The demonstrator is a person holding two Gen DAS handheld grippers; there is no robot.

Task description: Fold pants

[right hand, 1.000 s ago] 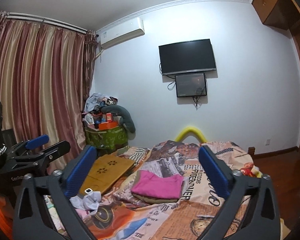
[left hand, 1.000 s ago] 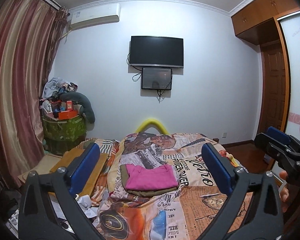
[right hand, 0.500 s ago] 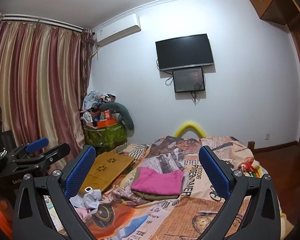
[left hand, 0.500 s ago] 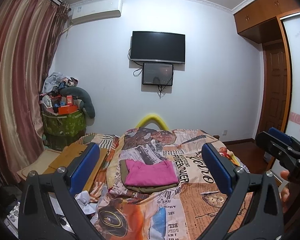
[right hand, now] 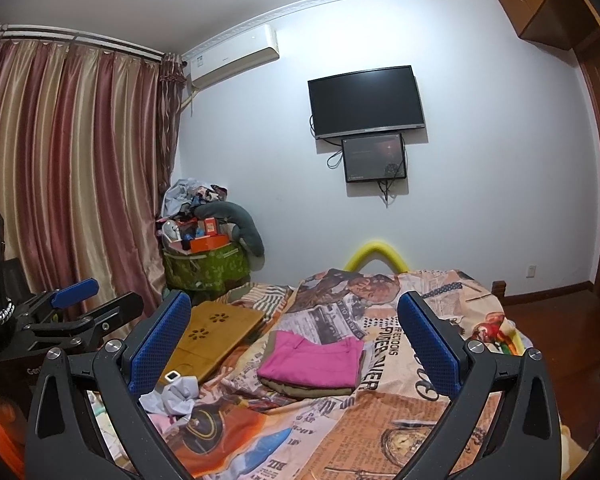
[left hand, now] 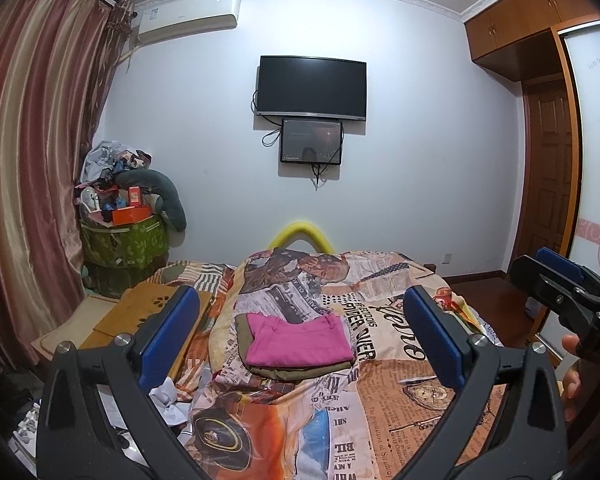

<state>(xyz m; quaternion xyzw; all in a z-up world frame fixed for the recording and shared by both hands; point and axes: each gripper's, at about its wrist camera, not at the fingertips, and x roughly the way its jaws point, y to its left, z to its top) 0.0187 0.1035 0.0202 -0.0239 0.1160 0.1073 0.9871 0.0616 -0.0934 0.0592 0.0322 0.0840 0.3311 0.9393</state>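
Left wrist view shows my left tool (left hand: 300, 332) spread wide and empty, raised above the bed (left hand: 400, 396); my right tool (right hand: 294, 334) is just as wide, holding nothing. The pink pants (left hand: 298, 344) lie folded in a neat rectangle at frame centre, atop an olive garment (left hand: 300, 372). I judge the folding finished.

Plenty of open bedspread (left hand: 412, 392) around the folded pink pants (left hand: 298, 344); only a bamboo lap tray (right hand: 216, 334) and crumpled tissue (right hand: 172, 394) crowded the left edge.
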